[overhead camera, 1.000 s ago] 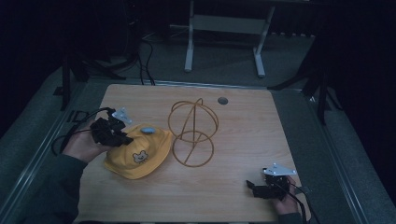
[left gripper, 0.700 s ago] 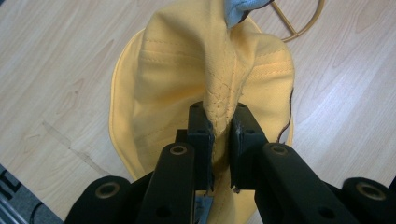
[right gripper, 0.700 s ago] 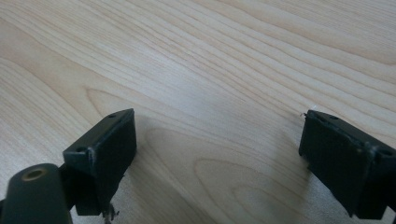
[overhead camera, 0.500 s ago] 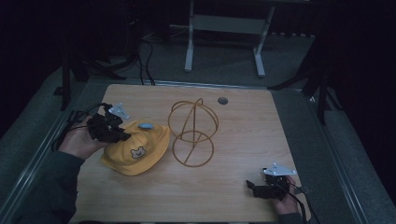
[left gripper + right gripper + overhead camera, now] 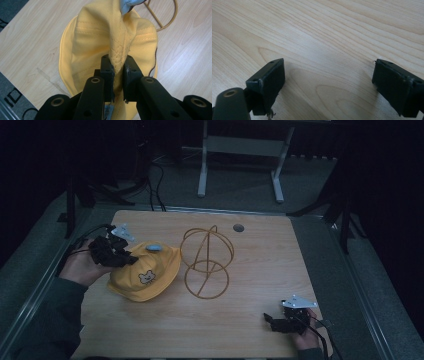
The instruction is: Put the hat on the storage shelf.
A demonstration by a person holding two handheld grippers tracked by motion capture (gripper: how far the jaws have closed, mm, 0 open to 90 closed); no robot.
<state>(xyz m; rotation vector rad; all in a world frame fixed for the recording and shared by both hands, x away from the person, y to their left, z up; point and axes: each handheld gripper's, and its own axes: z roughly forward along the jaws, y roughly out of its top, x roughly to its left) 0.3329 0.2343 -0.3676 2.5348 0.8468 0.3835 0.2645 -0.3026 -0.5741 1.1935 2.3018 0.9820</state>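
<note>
Yellow hat [image 5: 145, 277], bear emblem, no legible writing: left gripper [image 5: 117, 71] clamped on fabric fold. Wire stand [image 5: 206, 261] at hat's 3 o'clock. Right gripper [image 5: 328, 82] jaws apart over table [image 5: 260, 250].

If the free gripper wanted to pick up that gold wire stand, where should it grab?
Probably the wire stand by the top of its upright hoops, coming from above: its wires are thin enough for the right gripper's open jaws, and its flat base ring keeps it steady.
</note>
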